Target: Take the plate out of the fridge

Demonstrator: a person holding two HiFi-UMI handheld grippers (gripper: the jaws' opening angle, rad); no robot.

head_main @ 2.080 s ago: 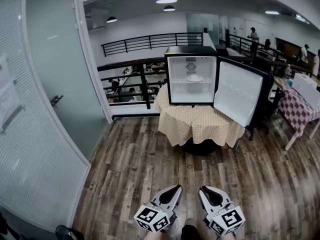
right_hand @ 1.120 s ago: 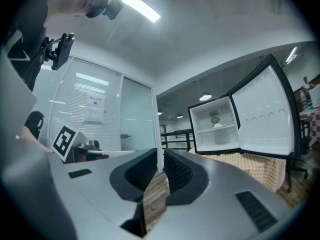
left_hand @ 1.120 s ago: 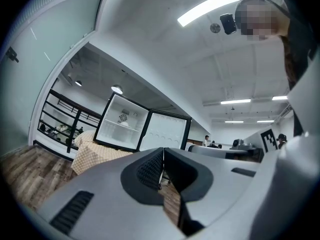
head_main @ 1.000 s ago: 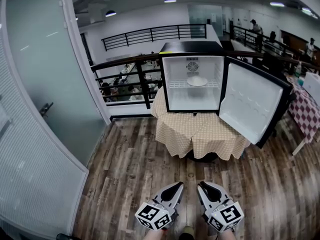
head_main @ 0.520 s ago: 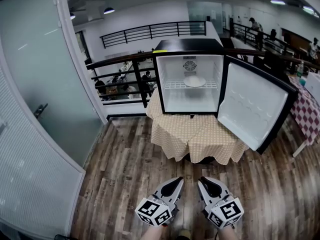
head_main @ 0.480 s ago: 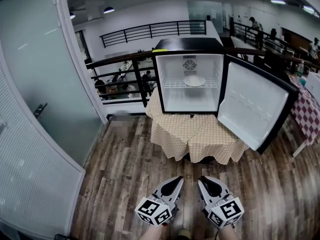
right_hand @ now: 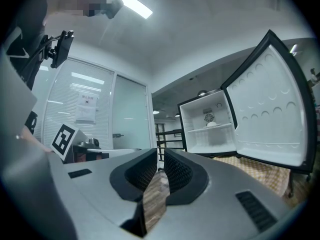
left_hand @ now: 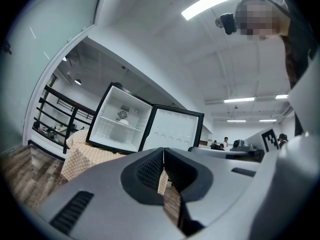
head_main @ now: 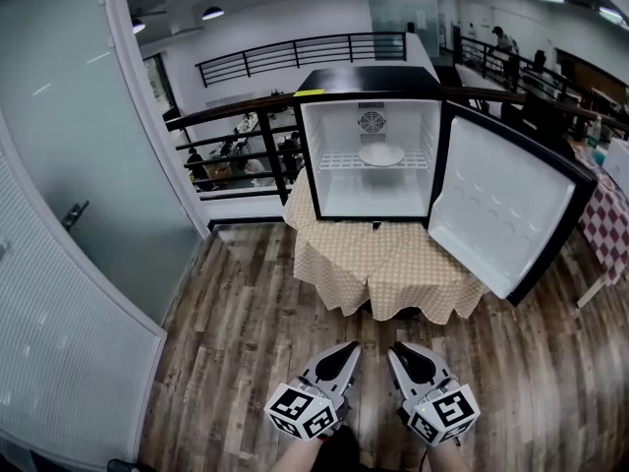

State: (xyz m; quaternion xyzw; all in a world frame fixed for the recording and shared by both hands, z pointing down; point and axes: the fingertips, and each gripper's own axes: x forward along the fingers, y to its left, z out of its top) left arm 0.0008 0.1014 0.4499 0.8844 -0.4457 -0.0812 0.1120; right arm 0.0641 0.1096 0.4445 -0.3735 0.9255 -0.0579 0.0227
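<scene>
Both tools hang low over the floor, well apart from the fridge [head_main: 369, 82]: left gripper [head_main: 349, 348] pinched closed on nothing, right gripper [head_main: 401, 350] a thin slit apart, empty. The approach wants a square walk-in past the swung door [head_main: 496, 205], with 1 gripper spread early. The plate [head_main: 380, 153] lies flat, face up, on the wire shelf [head_main: 339, 161] inside. Being round, it has no long axis, so I'd take the near rim, kept level.

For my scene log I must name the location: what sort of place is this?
Probably a mezzanine in an office-like building: a black railing overlooks a lower floor, a frosted glass door stands at left, and a mini fridge sits on a cloth-covered table.
</scene>
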